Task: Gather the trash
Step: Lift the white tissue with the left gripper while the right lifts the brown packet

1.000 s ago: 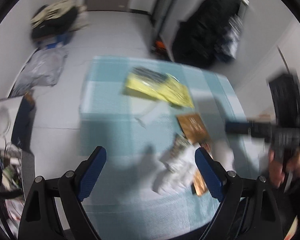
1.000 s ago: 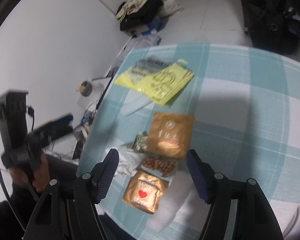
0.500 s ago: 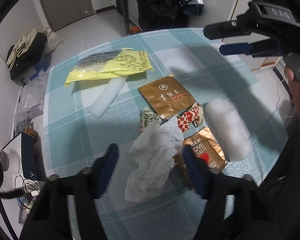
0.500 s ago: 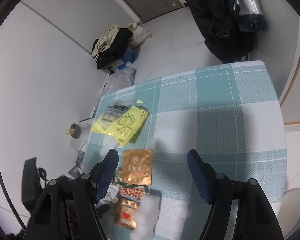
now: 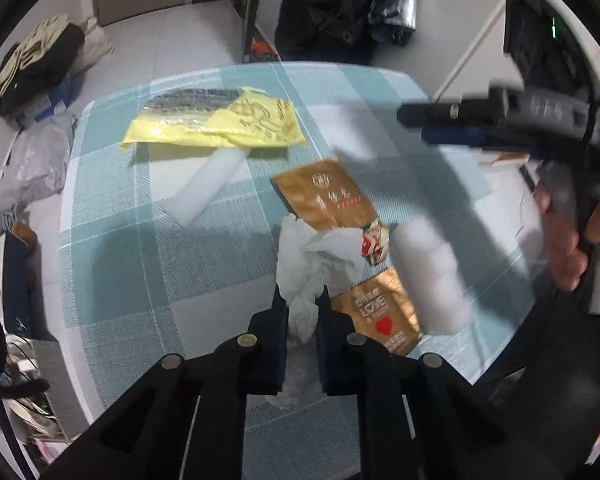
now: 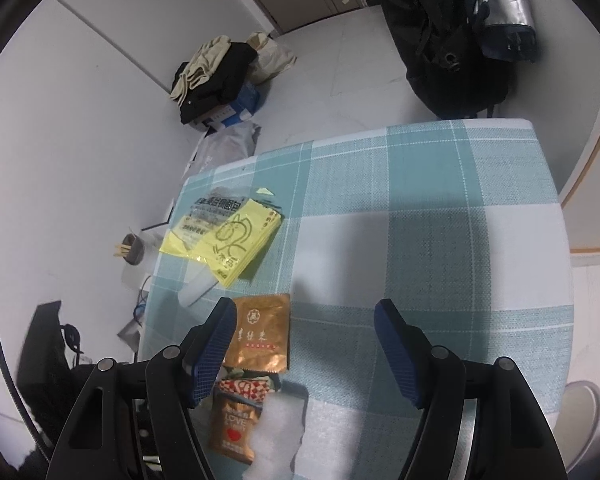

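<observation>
Step in hand: grasp of first trash. Left gripper, jaws just closing, pinches crumpled tissue at near bench edge. Right gripper stands open, empty, above gold wrapper. Next move probably: lift tissue clear without dragging wrappers.

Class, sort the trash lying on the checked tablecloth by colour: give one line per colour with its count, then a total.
Yellow bags: 1
Gold-brown packets: 2
Red-and-white checked wrappers: 1
White foam pieces: 2
White crumpled tissue: 1
Total: 7
</observation>
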### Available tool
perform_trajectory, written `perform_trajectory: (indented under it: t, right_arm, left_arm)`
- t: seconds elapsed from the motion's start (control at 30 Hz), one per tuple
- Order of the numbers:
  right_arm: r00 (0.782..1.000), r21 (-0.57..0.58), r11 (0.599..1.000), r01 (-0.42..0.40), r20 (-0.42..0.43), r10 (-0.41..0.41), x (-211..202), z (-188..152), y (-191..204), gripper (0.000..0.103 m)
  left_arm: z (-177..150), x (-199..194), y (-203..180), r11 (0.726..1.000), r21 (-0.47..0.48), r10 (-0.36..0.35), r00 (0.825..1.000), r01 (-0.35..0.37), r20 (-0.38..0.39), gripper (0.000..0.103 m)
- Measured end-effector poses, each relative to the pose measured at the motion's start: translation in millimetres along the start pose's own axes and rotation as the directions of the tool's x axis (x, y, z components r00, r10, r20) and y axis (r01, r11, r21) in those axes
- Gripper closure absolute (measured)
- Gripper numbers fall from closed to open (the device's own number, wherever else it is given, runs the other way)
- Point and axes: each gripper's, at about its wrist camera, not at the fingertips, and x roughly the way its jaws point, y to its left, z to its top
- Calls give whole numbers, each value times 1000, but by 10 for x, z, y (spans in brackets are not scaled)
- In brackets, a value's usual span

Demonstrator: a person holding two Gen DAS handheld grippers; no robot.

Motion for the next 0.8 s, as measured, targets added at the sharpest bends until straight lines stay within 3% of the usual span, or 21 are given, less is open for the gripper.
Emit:
perform_trajectory:
  t: [0.23,0.43,0.53,0.7,0.8]
  right_arm:
    - [999,-13,1000,20,-30,-20,90,-57,41,32]
    - [995,-77,996,54,-77,-60,219,-144,264,32]
    - [988,-116,988,98,-108,-111,324,-149,426,32]
    - [969,-84,986,145,-188,-159,576,-147,613,32]
    - [957,-128,970,208,-179,-229,699,-160,766,28]
  left_arm:
    - [147,-343,247,990,-139,-7,992,25,128,95]
    - [222,-611,421,977,-212,51,966,5,254,95]
    - [256,-708,521,964,-265,60,952,23,300,95]
    - [263,-768,689,941,-332,53,937,69,346,95]
    - [253,-800,757,929,-357,47,929,93,366,95]
